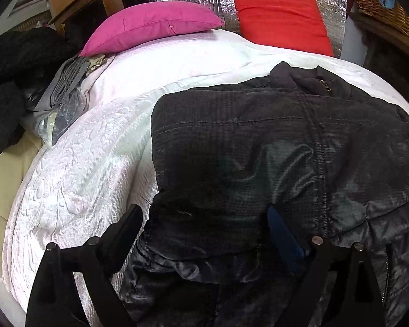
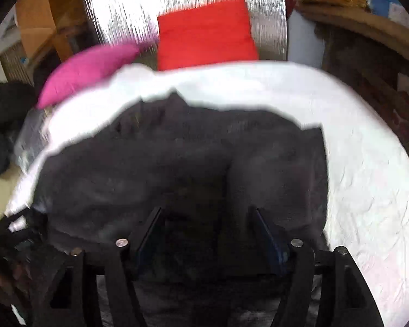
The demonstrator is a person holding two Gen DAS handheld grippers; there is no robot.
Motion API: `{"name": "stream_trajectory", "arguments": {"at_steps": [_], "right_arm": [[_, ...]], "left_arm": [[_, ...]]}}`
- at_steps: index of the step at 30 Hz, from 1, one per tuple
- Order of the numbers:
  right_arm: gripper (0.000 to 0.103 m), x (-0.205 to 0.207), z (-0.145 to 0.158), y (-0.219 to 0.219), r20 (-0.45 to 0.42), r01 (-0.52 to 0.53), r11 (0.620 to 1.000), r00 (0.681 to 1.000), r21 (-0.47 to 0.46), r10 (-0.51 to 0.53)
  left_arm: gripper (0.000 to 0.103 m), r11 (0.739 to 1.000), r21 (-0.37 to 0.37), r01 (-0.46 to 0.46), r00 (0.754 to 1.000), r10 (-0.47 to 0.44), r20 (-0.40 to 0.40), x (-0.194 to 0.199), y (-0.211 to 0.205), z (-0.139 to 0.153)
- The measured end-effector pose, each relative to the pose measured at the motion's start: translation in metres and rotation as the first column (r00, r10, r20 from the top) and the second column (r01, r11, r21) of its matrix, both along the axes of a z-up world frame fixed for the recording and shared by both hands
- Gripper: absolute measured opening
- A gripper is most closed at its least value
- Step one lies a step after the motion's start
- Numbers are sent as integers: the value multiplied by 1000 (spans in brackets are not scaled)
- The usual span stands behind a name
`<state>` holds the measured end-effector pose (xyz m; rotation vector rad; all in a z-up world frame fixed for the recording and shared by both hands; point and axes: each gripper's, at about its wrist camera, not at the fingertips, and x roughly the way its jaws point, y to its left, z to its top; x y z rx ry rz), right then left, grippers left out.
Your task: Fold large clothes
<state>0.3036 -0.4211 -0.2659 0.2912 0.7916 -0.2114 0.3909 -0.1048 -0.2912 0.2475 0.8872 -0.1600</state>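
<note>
Dark quilted jacket [image 1: 259, 150] rumpled on white textured bedspread [image 1: 76, 169]; left gripper [image 1: 204, 218], right gripper [image 2: 207, 218] both agape, empty

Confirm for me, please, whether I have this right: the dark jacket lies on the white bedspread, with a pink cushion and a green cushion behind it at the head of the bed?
Not quite: the second cushion is red, not green. The left wrist view shows the dark jacket on the white bedspread, with the pink cushion and the red cushion behind it at the head of the bed.
</note>
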Motion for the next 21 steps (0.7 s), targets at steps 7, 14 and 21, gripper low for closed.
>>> {"name": "stream_trajectory", "arguments": {"at_steps": [7,14,21], "right_arm": [[61,16,1,-33,59,93,995,994,27,-94],[60,43,-39,-42,-35,79,997,996,8,-79],[61,17,-15,-41,22,61,995,998,81,-63]], "left_arm": [[99,1000,4,-17,1000,17,8,5,2,-4],[102,999,21,-32,999,31,31,5,0,-6],[102,999,35,-38,999,38,-12,7,-1,2]]}}
